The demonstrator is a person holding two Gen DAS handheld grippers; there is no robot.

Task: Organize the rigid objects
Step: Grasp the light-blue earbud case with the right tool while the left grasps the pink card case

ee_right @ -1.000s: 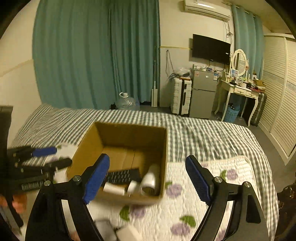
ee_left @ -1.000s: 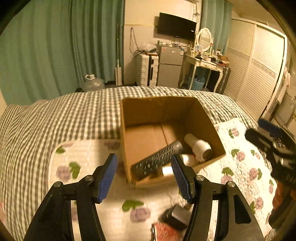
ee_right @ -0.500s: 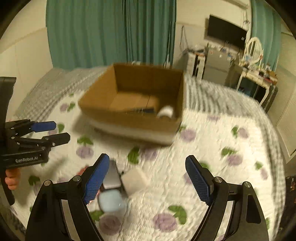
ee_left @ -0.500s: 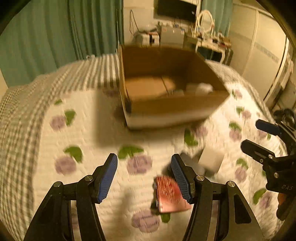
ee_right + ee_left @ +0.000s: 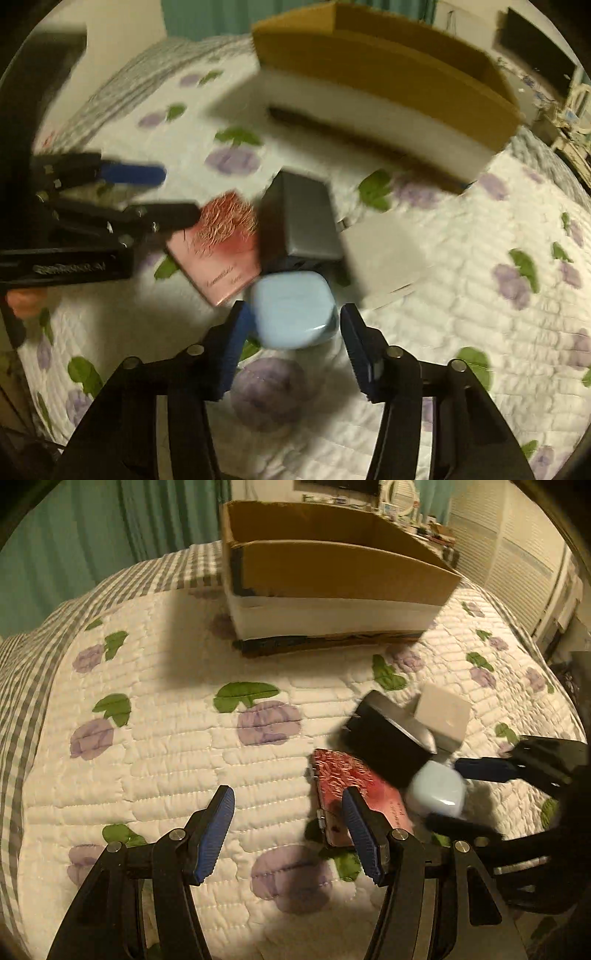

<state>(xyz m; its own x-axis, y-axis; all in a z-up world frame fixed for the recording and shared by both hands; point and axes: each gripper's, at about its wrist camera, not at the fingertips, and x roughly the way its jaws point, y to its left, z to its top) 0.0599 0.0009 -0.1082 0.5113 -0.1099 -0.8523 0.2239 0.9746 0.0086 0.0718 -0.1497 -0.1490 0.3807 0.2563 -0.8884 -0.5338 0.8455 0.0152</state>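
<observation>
- Quilted bedding with purple flowers [image 5: 266, 722] lies under everything, and a cardboard box [image 5: 332, 572] sits at its far side.
- Your right gripper [image 5: 291, 325] is spread wide with nothing clamped; the pale blue case [image 5: 295, 310] sits right between its fingertips, straight ahead and low, so a close here should take it.
- Your left gripper [image 5: 288, 830] is also wide open and holds nothing; the pink patterned case [image 5: 354, 794] lies just off its right finger, long axis running away from you.
- Just beyond the blue case stand a dark grey block [image 5: 303, 218] and a white block [image 5: 380, 254], crowded close to it.
- From the left wrist you see the right gripper's fingers either side of the blue case [image 5: 436, 792]; the right wrist view is blurred, so whether the pads already touch is probably not yet.
- Neither view shows inside the box.
</observation>
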